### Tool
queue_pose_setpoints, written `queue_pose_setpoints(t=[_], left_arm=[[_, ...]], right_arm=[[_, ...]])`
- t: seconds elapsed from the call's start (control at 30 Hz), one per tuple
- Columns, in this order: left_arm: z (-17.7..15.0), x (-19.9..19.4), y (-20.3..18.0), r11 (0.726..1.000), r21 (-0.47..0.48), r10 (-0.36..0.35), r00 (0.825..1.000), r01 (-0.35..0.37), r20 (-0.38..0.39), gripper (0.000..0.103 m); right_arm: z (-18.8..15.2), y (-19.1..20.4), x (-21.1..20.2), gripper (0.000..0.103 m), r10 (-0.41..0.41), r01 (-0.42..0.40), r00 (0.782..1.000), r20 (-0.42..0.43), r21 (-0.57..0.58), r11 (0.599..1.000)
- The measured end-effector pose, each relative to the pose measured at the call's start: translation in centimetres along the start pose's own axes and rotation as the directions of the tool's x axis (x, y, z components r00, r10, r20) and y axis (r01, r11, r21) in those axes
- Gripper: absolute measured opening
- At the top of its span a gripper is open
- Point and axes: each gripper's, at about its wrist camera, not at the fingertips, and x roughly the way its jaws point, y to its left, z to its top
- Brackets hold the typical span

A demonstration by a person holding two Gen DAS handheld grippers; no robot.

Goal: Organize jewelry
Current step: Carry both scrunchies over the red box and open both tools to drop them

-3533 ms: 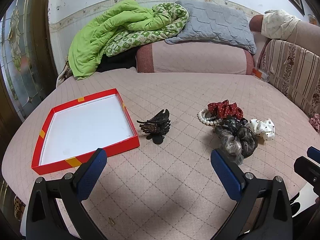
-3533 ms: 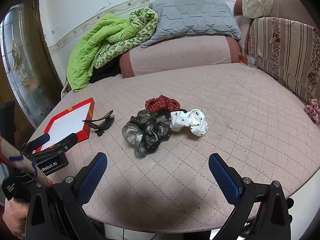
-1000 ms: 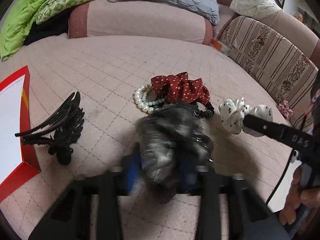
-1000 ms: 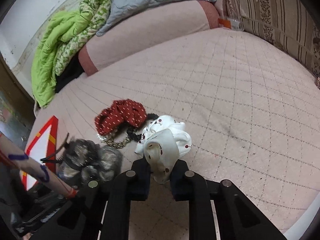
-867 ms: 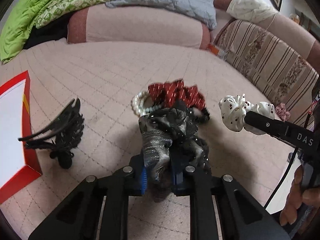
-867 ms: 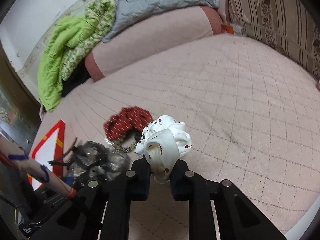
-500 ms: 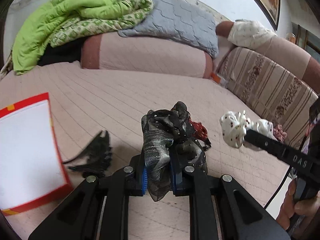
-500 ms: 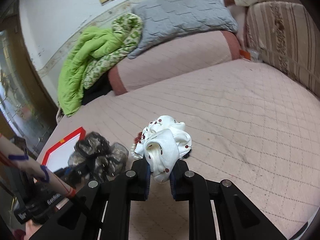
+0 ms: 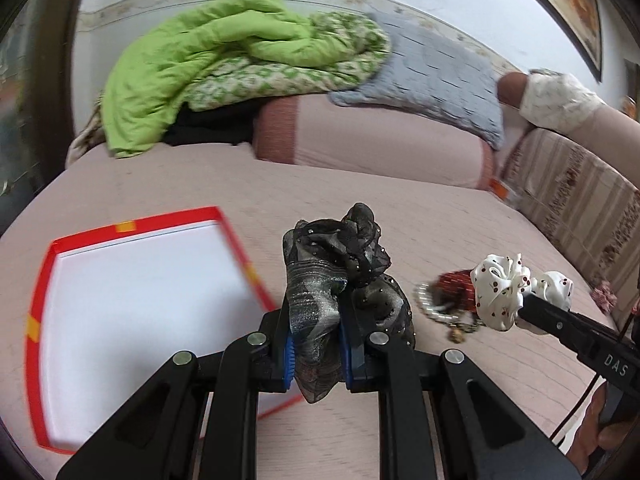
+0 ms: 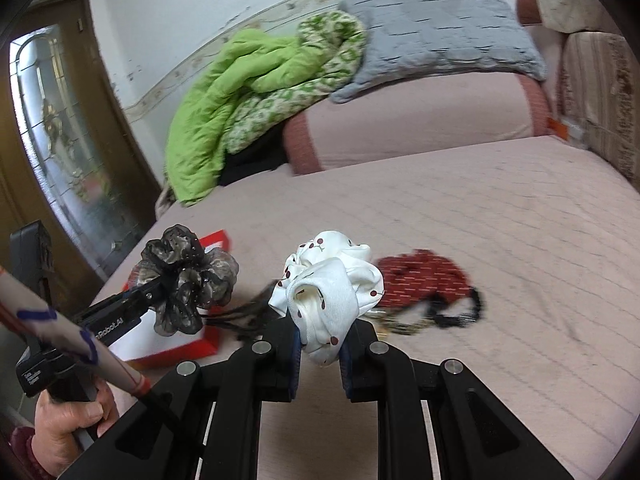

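A red tray (image 9: pixel 38 280) with a white floor lies on a pink quilted bed (image 9: pixel 400 208). The left gripper (image 9: pixel 318 354) is clamped on a dark sheer scrunchie (image 9: pixel 340 264), held in the air just right of the tray's near corner. The right gripper (image 10: pixel 320 354) is clamped on a white scrunchie (image 10: pixel 332 284) (cherry-dotted), further right of the tray. A red dotted scrunchie (image 10: pixel 424 278) lies on the bed, well right of the tray, with a pearl bracelet (image 9: pixel 426 304) touching it.
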Motion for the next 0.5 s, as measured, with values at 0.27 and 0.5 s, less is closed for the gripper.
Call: queue_pose_setpoints(t=[0.27,0.5], left_arm=[[0.6,-0.6,6.5,0.992,-0.083,0.098,0.995,-0.099,-0.020,0.017],[0.9,-0.7,12.6,0.965,-0.187,0.179,0.982,-0.186,-0.057,0.017]], right_arm=[[0.5,7.0,5.2,0.017,0.146,-0.148,0.988,-0.056,-0.029,0.989],[1.1,12.2,10.0,0.017,0.209,-0.217,0.972,-0.105,-0.070,0.974]])
